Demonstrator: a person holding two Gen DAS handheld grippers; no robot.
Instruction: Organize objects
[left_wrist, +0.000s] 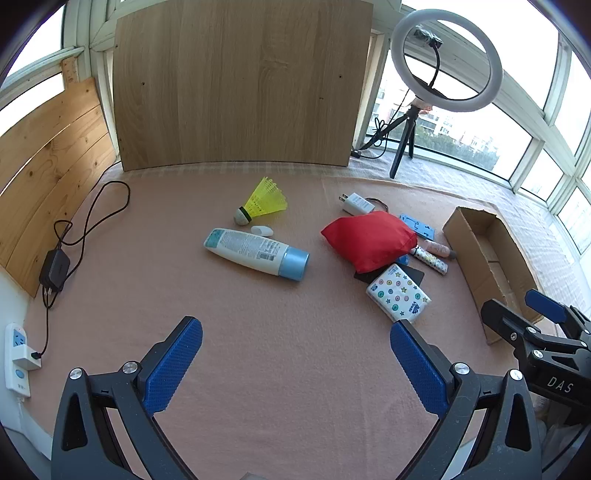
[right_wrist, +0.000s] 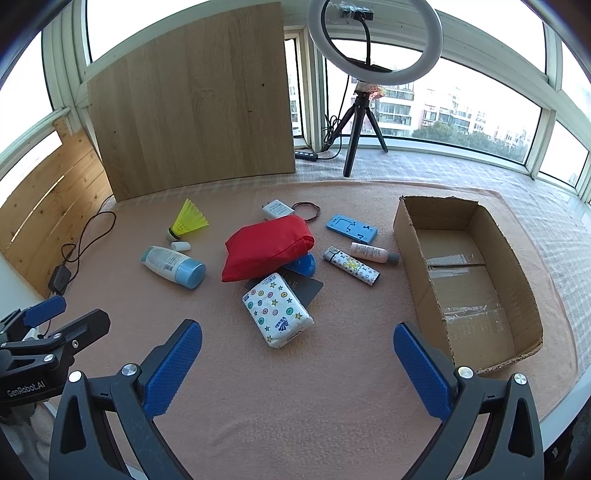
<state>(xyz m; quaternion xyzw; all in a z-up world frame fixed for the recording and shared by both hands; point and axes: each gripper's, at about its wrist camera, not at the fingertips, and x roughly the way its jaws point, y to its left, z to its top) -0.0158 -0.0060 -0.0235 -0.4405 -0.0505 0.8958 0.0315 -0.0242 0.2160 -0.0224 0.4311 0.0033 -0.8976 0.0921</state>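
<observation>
Loose items lie on a pink cloth: a white bottle with a blue cap, a yellow shuttlecock, a red pouch, a patterned tissue pack, a patterned lighter, a small pink tube, a blue flat case and a white charger plug. An empty cardboard box sits at the right. My left gripper is open above bare cloth, near the front. My right gripper is open too, just short of the tissue pack.
A ring light on a tripod stands at the back by the windows. A wooden board leans behind the cloth. A black adapter with cable and a white power strip lie at the left edge.
</observation>
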